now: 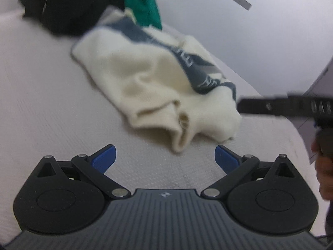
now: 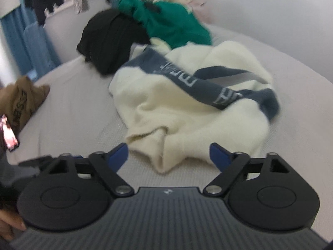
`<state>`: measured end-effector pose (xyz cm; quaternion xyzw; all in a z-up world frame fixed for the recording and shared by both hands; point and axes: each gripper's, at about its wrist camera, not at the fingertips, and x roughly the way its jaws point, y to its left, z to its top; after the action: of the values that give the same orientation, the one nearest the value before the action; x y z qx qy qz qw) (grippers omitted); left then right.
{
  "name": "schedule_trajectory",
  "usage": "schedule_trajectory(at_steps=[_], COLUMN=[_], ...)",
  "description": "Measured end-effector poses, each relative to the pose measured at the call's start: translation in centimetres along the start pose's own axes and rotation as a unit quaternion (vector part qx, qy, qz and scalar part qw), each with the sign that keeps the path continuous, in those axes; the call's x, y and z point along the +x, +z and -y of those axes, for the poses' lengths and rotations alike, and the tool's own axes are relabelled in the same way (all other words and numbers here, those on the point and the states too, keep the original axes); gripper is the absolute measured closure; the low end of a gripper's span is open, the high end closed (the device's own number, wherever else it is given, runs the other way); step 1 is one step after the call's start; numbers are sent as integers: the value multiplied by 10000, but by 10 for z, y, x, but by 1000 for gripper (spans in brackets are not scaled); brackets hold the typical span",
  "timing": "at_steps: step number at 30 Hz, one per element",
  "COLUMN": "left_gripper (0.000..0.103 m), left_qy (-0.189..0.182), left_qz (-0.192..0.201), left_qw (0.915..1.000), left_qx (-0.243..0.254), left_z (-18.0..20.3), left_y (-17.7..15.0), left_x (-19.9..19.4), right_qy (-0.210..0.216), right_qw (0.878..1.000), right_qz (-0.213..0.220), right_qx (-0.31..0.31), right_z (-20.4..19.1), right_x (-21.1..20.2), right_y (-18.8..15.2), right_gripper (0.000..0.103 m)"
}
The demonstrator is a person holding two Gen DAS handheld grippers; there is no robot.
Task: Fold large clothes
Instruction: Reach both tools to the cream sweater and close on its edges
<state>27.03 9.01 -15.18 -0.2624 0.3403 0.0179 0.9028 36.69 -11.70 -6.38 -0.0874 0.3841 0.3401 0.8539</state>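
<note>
A crumpled cream sweater (image 1: pixel 149 77) with a dark blue lettered band lies on the white bed (image 1: pixel 41 104). In the right wrist view the same sweater (image 2: pixel 187 112) fills the middle. My left gripper (image 1: pixel 165 148) is open over bare sheet, just short of the sweater's near folded corner, with nothing between its blue pads. My right gripper (image 2: pixel 168 145) is open too. The sweater's near fold lies between and below its fingers (image 2: pixel 119 156), and the pads do not press on it.
A black garment (image 2: pixel 112 39) and a green one (image 2: pixel 170 23) are heaped behind the sweater. A brown printed garment (image 2: pixel 20 98) and a lit phone (image 2: pixel 9 133) lie at the left. A hand (image 1: pixel 322 166) shows at the right edge of the left wrist view. A wall runs behind the bed.
</note>
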Motion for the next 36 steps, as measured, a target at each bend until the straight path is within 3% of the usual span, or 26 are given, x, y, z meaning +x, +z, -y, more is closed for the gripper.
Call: schedule_trajectory(at_steps=[3, 10, 17, 22, 25, 27, 30, 32, 33, 34, 36], left_gripper=[3, 25, 56, 74, 91, 93, 93, 93, 93, 93, 93], left_qy=[-271, -430, -598, -606, -585, -630, -704, -740, -754, -778, -836], left_qz=[-219, -177, 61, 129, 58, 61, 106, 152, 167, 182, 261], left_qw=[9986, 9974, 9941, 9941, 9937, 9928, 9914, 9909, 9907, 9900, 9877], left_qx=[-390, -558, -901, -895, -951, -1013, -1097, -1111, -1123, -1165, -1294], left_z=[-11, -19, -25, -22, -21, -21, -19, -21, -22, -23, -29], left_y=[-4, -3, -5, -9, -12, -13, -19, -22, -23, -24, -26], left_x=[28, 73, 109, 121, 128, 132, 129, 124, 124, 124, 118], right_qy=[184, 515, 780, 906, 871, 814, 754, 719, 641, 677, 828], right_qw=[9987, 9811, 9458, 9068, 8930, 8869, 9048, 9166, 9304, 9439, 9626], right_qz=[-376, -1176, -1781, -2167, -2202, -2108, -1458, -1005, -787, -642, -490], right_qx=[-286, -1452, -2602, -3500, -3827, -4030, -3928, -3803, -3522, -3169, -2532], right_z=[2, -17, -46, -64, -71, -75, -80, -81, -79, -74, -64], right_x=[30, 100, 156, 178, 183, 182, 172, 165, 162, 158, 151], right_y=[18, 47, 57, 45, 41, 39, 42, 45, 51, 56, 66], right_gripper=[23, 38, 45, 41, 41, 41, 49, 72, 77, 88, 89])
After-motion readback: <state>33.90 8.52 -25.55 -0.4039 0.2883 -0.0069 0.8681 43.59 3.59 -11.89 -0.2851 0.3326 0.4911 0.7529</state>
